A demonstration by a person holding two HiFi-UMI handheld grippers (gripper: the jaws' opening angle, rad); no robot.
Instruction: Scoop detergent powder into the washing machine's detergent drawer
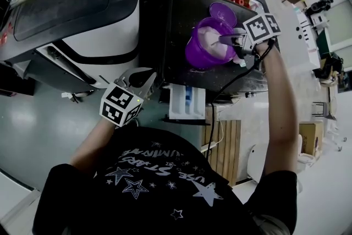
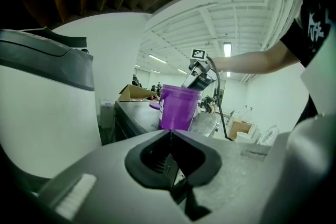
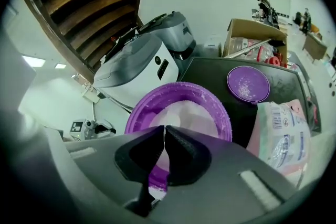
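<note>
I see the purple bucket (image 1: 193, 55) on the dark bench (image 1: 179, 14), filled with white detergent powder (image 3: 184, 113). My right claw (image 3: 164, 129) hangs over it, pinched together, with nothing I can make out in it. The detergent drawer (image 1: 187, 100) stands open below the bench edge. My left claw (image 2: 170, 137) is closed and empty beside the drawer. The bucket's lid (image 3: 248, 84) and a plastic bag (image 3: 281, 134) crowd the bench beside the bucket.

right gripper (image 3: 164, 127) jaws pinched on thin white scoop (image 3: 165, 168), over purple tub (image 3: 137, 114) of powder (image 3: 198, 115); purple lid (image 3: 248, 83) beyond.
</note>
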